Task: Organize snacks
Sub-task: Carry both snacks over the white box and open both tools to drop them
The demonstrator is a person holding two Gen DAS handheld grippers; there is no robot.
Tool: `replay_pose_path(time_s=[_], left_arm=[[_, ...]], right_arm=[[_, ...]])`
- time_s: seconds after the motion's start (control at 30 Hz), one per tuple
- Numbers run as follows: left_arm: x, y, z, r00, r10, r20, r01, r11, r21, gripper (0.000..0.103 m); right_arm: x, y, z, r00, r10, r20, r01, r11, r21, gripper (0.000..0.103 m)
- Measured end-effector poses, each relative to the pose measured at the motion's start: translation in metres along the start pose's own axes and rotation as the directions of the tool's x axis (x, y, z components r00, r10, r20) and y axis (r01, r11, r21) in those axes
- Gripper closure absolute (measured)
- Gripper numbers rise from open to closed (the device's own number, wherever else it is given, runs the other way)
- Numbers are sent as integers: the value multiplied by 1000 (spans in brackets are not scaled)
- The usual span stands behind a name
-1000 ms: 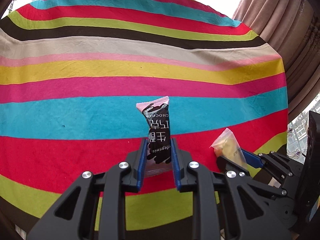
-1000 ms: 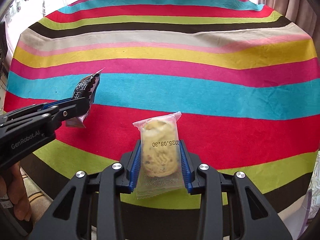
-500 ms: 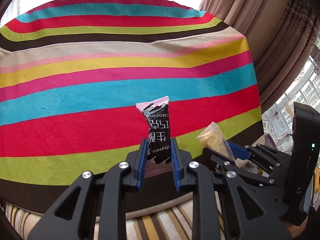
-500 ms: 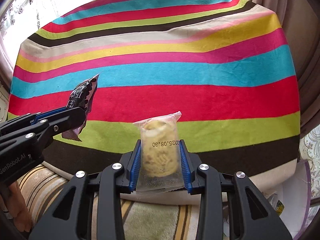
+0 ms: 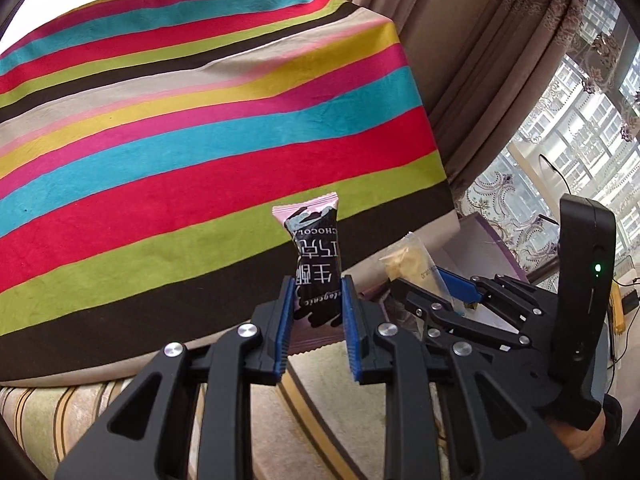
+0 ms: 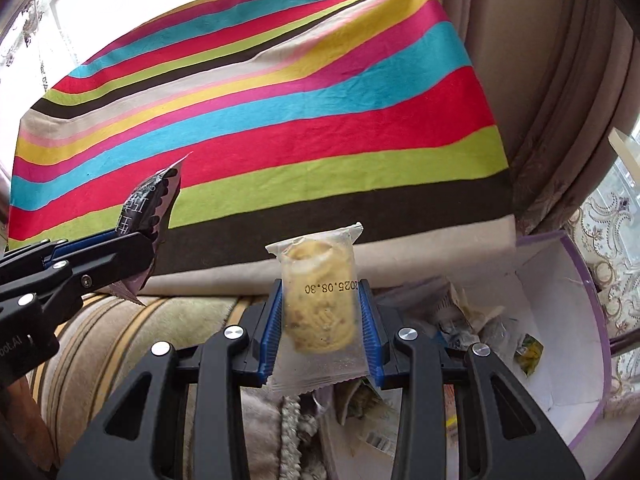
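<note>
My left gripper (image 5: 316,292) is shut on a black-and-pink chocolate bar packet (image 5: 316,264), held upright past the near edge of the striped table. My right gripper (image 6: 322,300) is shut on a clear packet with a yellow cookie (image 6: 318,300) and a printed date. In the left wrist view the cookie packet (image 5: 412,264) and the right gripper (image 5: 448,292) show at the right. In the right wrist view the chocolate packet (image 6: 150,204) and the left gripper (image 6: 132,240) show at the left. A white box with a purple rim (image 6: 588,320), holding wrapped snacks, lies below the right gripper.
The striped cloth table (image 5: 192,128) fills the upper left. A beige striped sofa (image 6: 120,340) sits under its near edge. Brown curtains (image 5: 472,60) hang to the right, with a lace curtain and window (image 5: 580,128) beyond. A grey knitted cloth (image 6: 276,428) lies below.
Both grippers have carried their packets to the right and back off the table's near edge. The sofa, curtains and the purple-rimmed box have come into view.
</note>
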State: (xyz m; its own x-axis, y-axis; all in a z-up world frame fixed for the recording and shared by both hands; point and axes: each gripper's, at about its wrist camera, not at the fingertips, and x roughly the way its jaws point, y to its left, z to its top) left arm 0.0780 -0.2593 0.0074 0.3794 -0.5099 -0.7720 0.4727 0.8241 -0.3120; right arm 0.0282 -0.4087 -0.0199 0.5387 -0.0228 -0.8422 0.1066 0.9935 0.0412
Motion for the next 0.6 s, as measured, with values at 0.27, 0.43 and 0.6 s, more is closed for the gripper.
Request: replay_pose_path(time_s=[0.27, 0.43, 0.6], left_arm=[[9, -40, -17, 997, -47, -64, 49, 998, 33, 80], [15, -71, -27, 993, -59, -100, 67, 995, 79, 80], [23, -93, -39, 987, -67, -143, 84, 990, 116, 80]], right_arm=[[-22, -35, -24, 999, -37, 19, 36, 997, 67, 68], [-39, -53, -38, 997, -64, 38, 60, 993, 106, 68], [-50, -68, -54, 995, -86, 42, 79, 987, 140, 68]])
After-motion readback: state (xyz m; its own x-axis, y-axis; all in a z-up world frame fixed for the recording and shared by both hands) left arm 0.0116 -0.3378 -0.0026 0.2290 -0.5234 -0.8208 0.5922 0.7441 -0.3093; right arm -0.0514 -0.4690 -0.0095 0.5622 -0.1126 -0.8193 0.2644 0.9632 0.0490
